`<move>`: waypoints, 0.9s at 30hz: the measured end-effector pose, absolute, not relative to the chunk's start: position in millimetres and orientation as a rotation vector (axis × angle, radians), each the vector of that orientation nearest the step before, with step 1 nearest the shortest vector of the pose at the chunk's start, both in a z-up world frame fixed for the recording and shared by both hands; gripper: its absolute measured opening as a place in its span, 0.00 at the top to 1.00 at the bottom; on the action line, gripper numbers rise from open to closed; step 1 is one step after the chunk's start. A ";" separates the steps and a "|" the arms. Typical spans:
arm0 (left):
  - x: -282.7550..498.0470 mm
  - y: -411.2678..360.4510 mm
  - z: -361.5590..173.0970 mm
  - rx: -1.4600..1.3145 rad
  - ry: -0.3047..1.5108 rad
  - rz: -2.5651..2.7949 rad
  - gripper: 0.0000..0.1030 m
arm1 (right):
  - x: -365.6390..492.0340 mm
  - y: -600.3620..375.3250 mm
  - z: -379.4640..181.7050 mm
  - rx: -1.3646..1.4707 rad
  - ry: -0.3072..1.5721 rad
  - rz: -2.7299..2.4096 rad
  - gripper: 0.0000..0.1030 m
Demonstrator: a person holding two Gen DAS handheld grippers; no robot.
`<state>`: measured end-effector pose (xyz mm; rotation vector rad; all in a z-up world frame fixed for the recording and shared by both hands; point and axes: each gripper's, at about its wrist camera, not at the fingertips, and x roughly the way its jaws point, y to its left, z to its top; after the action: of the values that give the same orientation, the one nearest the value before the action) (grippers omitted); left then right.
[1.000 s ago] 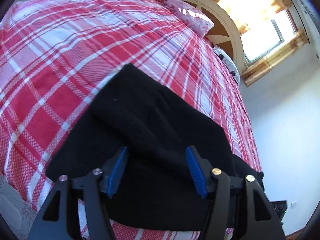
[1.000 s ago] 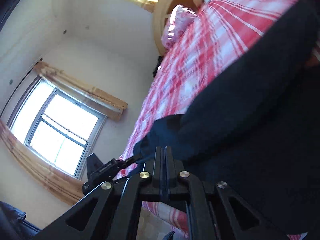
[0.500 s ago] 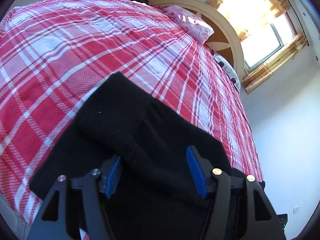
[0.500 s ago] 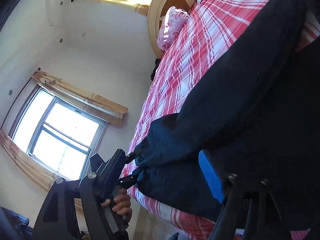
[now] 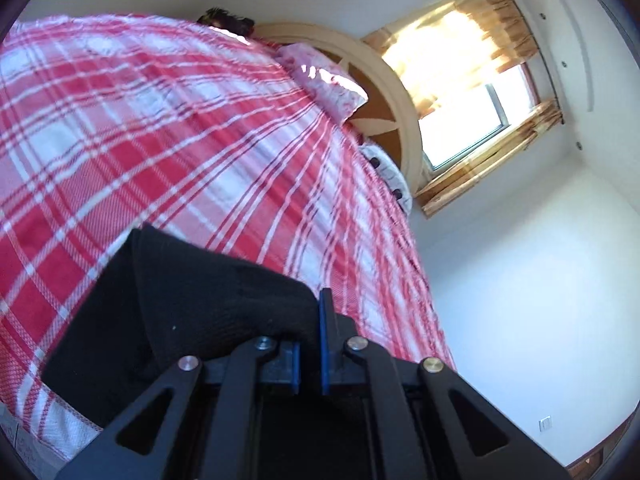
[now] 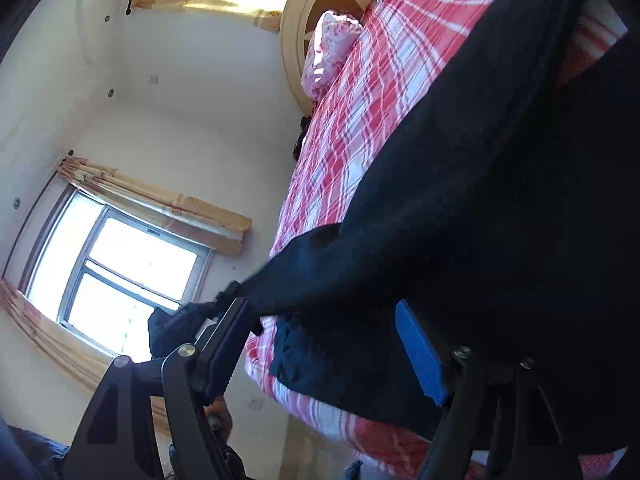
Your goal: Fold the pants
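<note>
A red-and-white plaid bedspread (image 5: 168, 152) covers the bed and fills most of the left wrist view, running up to a round cream headboard (image 5: 394, 96) with a brown starred centre. The black pants (image 5: 192, 312) lie folded on the near end of the bedspread, close to the bed's edge; in the right wrist view they take up the whole right side (image 6: 500, 208), one dark fold hanging out over the edge of the bed.

A pink patterned pillow (image 5: 324, 84) leans against the headboard, and a white cushion with dark spots (image 5: 390, 170) sits below it. Two windows (image 5: 466, 128) (image 6: 120, 272) with pale wooden-looking valances let in strong light. A small wall socket (image 5: 545, 424) shows low on the white wall. No writing can be read anywhere.

The left gripper (image 5: 309, 354) has its blue pads nearly together, pinching a raised fold of the pants. The right gripper (image 6: 324, 350) has its fingers spread wide, with pants cloth lying between them; whether either pad touches the cloth is hard to say from this angle.
</note>
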<state>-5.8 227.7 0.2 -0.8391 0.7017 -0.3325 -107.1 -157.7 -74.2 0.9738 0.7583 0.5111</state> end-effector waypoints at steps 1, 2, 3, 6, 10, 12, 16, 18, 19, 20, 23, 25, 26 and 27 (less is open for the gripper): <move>-7.1 228.5 5.5 -0.838 0.698 -0.343 0.94 | -106.9 -155.7 -74.6 0.966 0.762 0.512 0.27; -7.3 228.5 7.1 -0.837 0.696 -0.348 0.94 | -105.4 -154.8 -74.8 0.959 0.763 0.510 0.27; -8.8 228.6 9.2 -0.833 0.697 -0.356 0.94 | -102.7 -155.0 -74.8 0.954 0.760 0.501 0.27; -10.4 227.6 7.3 -0.821 0.712 -0.356 0.94 | -89.6 -168.7 -67.9 0.952 0.711 0.476 0.27; -12.6 235.4 -3.1 -0.843 0.733 -0.346 0.94 | -65.1 -199.7 -68.0 1.031 0.667 0.412 0.37; -13.2 239.0 -7.1 -0.831 0.740 -0.330 0.94 | -56.5 -208.1 -70.4 1.037 0.685 0.386 0.68; -13.6 241.9 -13.5 -0.784 0.772 -0.322 0.94 | -64.2 -213.7 -63.5 0.915 0.679 0.326 0.96; -16.4 244.5 -16.3 -0.754 0.785 -0.311 0.94 | -77.7 -208.0 -49.3 0.828 0.642 0.336 0.97; -18.5 245.9 -17.2 -0.732 0.790 -0.307 0.94 | -87.2 -202.5 -38.4 0.758 0.624 0.340 0.97; -21.3 246.1 -17.3 -0.695 0.796 -0.297 0.94 | -98.1 -195.8 -27.7 0.687 0.609 0.344 0.97; -31.1 240.3 -20.6 -0.544 0.814 -0.238 0.93 | -128.9 -178.2 -14.5 0.530 0.610 0.343 0.97; -35.8 235.3 -28.8 -0.455 0.835 -0.198 0.93 | -143.1 -170.5 -24.4 0.479 0.655 0.343 0.97; -37.2 233.2 -33.0 -0.426 0.842 -0.183 0.93 | -147.6 -166.6 -32.6 0.463 0.683 0.341 0.97; -39.4 230.3 -39.0 -0.386 0.854 -0.162 0.93 | -151.4 -162.7 -42.8 0.453 0.705 0.335 0.97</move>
<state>-39.4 230.3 -39.0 -0.3861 0.8540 -0.1624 -151.4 -162.7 -42.8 0.4526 0.7050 0.3350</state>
